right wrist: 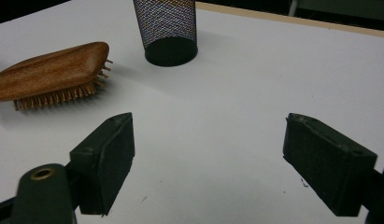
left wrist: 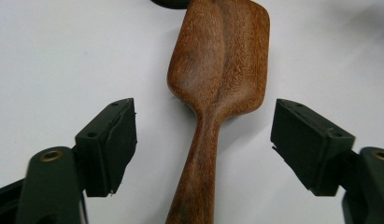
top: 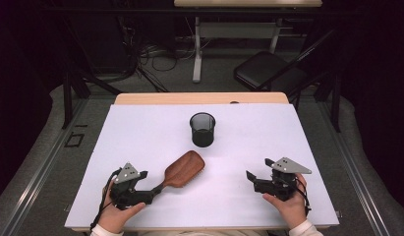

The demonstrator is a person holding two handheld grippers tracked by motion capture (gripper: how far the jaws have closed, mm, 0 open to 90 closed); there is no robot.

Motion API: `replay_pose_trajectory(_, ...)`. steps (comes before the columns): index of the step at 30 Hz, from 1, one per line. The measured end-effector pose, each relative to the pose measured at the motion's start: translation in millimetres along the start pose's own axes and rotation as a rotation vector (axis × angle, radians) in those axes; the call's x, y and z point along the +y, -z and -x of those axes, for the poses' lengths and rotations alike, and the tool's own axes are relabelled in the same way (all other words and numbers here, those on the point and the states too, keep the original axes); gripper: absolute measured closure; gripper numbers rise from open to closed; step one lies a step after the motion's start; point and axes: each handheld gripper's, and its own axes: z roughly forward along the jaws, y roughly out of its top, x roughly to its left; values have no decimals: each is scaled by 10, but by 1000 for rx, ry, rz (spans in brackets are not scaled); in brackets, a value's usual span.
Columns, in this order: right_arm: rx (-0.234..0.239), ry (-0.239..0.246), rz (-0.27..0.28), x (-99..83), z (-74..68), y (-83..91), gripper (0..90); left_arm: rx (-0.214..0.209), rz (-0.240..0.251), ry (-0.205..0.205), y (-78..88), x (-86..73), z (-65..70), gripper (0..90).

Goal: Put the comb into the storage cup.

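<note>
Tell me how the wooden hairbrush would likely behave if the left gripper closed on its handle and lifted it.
The hairbrush looks like solid wood, so probably stiff, not floppy. Its broad head outweighs the slim handle lying between the left gripper's open fingers, so it may droop head-down when lifted. The smooth, tapering handle could slip in the grip. It rests on its bristles and seems unlikely to roll.

Lab recording station, not a lived-in room.

White sheet laid over a wooden table, well beyond the grippers and under them alike. Past the table's far edge: black metal frame struts, a tangle of loose cables on grey carpet, a folding chair, and the leg of a second desk. Surroundings dark.
</note>
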Motion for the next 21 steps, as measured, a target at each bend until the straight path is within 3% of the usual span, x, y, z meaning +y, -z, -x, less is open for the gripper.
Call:
replay_pose_trajectory(3,0,0,0,0,1,1,166,3,0,4,-16,-2,-5,158)
replay_pose_trajectory(13,-1,6,0,-1,-2,-1,166,-1,9,12,0,12,-31,96)
replay_pose_trajectory(17,-3,4,-5,0,-2,-1,166,-1,-19,7,-14,33,-45,19)
replay_pose_trajectory(21,-5,6,-3,-1,-4,-6,166,-11,-33,11,-24,55,-57,7)
